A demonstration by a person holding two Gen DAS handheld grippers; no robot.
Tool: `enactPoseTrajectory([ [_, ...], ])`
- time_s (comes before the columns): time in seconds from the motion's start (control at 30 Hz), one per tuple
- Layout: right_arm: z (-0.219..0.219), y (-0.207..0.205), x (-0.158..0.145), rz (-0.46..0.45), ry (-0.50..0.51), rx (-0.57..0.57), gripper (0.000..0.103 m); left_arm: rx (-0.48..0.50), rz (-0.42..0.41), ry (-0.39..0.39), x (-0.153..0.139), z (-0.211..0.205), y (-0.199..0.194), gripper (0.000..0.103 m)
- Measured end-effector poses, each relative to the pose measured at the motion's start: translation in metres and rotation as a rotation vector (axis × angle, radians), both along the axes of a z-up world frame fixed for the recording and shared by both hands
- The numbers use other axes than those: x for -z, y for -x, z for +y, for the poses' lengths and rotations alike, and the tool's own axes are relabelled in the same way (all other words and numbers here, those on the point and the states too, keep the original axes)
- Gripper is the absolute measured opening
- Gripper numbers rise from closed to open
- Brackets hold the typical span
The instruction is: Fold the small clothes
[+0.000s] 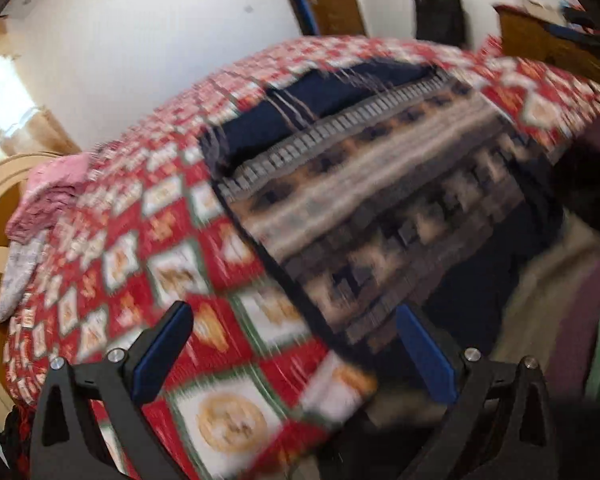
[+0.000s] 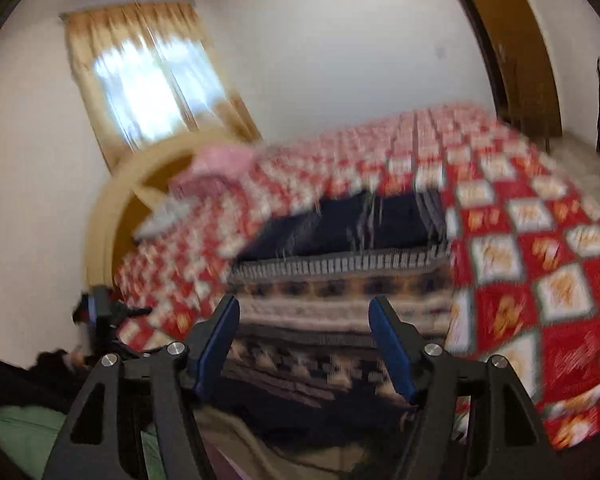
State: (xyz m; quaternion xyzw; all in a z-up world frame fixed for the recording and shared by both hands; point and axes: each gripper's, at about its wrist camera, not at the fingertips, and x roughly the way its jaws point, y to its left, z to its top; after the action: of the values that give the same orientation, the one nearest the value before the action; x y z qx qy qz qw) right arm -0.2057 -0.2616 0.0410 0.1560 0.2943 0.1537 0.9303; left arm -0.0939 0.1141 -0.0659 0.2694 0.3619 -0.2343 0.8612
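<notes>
A navy knitted garment with beige and grey patterned bands [image 1: 364, 200] lies spread on a bed with a red and white patterned cover [image 1: 140, 240]. It also shows in the right wrist view [image 2: 340, 280], straight ahead. My left gripper [image 1: 296, 324] is open and empty, above the garment's near left edge. My right gripper [image 2: 304, 316] is open and empty, above the garment's near patterned part. The left gripper [image 2: 100, 312] shows at the left of the right wrist view. Both views are motion blurred.
Pink folded cloth [image 1: 52, 196] and a pale piece lie at the bed's head by a wooden headboard [image 2: 108, 216]. White walls, a curtained window [image 2: 148, 80], a wooden door [image 2: 512, 48] and a wooden cabinet [image 1: 548, 40] surround the bed.
</notes>
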Motion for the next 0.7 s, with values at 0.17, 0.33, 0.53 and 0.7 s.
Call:
enactPoseTrajectory([
  [0.17,0.017,-0.027,0.043,0.144,-0.028,-0.056,0.068,0.173,-0.053,-0.132,0.028,-0.002,0.039,0.103],
  [0.33,0.027,-0.041,0.053,0.184,-0.009,-0.070,0.068,0.371,-0.212,-0.291,0.052,-0.021,0.058,0.098],
  [0.53,0.023,-0.035,0.050,0.185,-0.004,-0.059,0.068,0.577,-0.290,-0.441,0.078,-0.051,0.066,0.087],
  [0.7,0.012,-0.036,0.062,0.231,0.030,-0.012,0.068,0.648,-0.142,-0.410,0.076,-0.059,0.056,0.051],
])
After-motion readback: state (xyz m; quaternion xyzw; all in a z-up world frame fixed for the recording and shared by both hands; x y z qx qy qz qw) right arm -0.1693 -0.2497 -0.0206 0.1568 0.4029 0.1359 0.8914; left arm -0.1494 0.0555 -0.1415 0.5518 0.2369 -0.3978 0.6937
